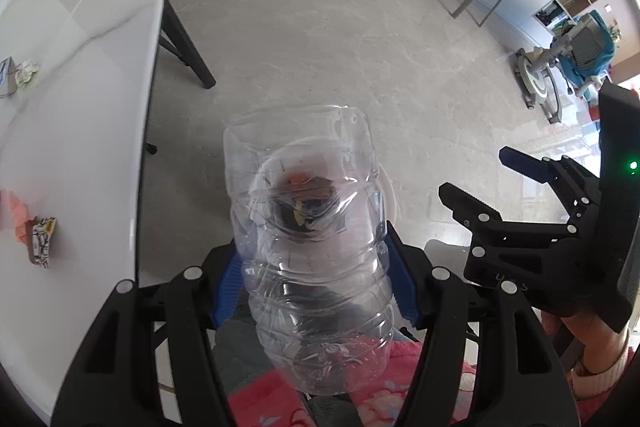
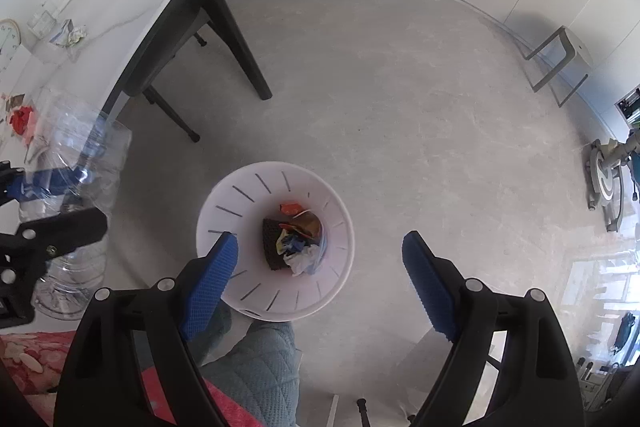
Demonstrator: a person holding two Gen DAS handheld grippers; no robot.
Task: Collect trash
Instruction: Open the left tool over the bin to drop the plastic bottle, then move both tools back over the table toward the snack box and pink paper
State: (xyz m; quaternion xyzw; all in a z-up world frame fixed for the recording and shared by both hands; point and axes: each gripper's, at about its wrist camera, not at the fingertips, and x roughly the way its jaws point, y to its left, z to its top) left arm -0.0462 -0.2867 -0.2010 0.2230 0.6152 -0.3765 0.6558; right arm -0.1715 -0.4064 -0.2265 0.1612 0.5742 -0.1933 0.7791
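My left gripper point(image 1: 316, 291) is shut on a clear crushed plastic bottle point(image 1: 308, 227), held above the floor over a white slotted trash bin point(image 2: 240, 195). The bin shows through the bottle in the left wrist view. It holds several pieces of trash point(image 2: 294, 239). The bottle point(image 2: 76, 187) and left gripper also show at the left of the right wrist view. My right gripper point(image 2: 320, 275) is open and empty above the bin; it also shows in the left wrist view point(image 1: 476, 175).
A white table point(image 1: 80, 67) stands to the left with a printed wrapper point(image 1: 40, 241), pink scraps and crumpled paper point(image 1: 26, 71) on it. Its black legs point(image 2: 240, 39) stand on the grey floor. A stool point(image 2: 560, 59) and an exercise machine point(image 1: 560, 67) stand at the right.
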